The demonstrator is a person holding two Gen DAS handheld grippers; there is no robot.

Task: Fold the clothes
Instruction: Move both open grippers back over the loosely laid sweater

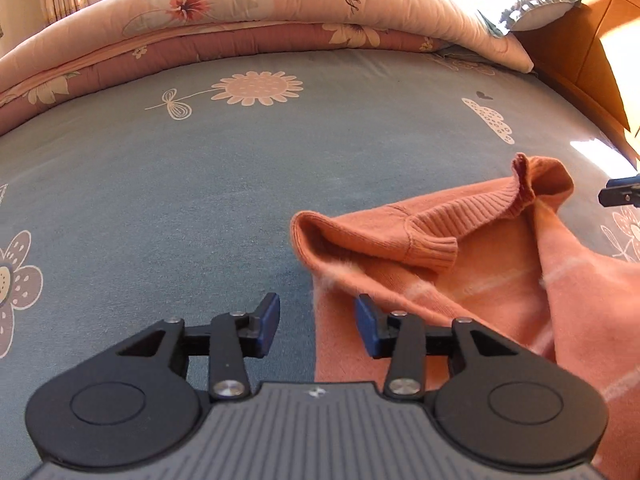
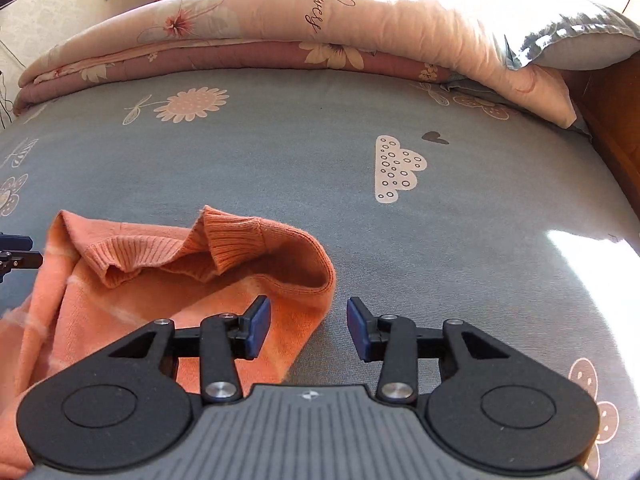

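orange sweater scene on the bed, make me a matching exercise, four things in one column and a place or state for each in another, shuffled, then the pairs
Things:
1. orange sweater
2. folded quilt
3. left gripper
4. pillow

Places or states:
A. open, holding nothing, at the garment's left edge
B. stacked along the far side of the bed
C. lying rumpled on the blue-grey sheet, ribbed cuffs showing
D. at the far right corner, resting on the quilt's end

Pairs: 1-C, 2-B, 3-A, 4-D
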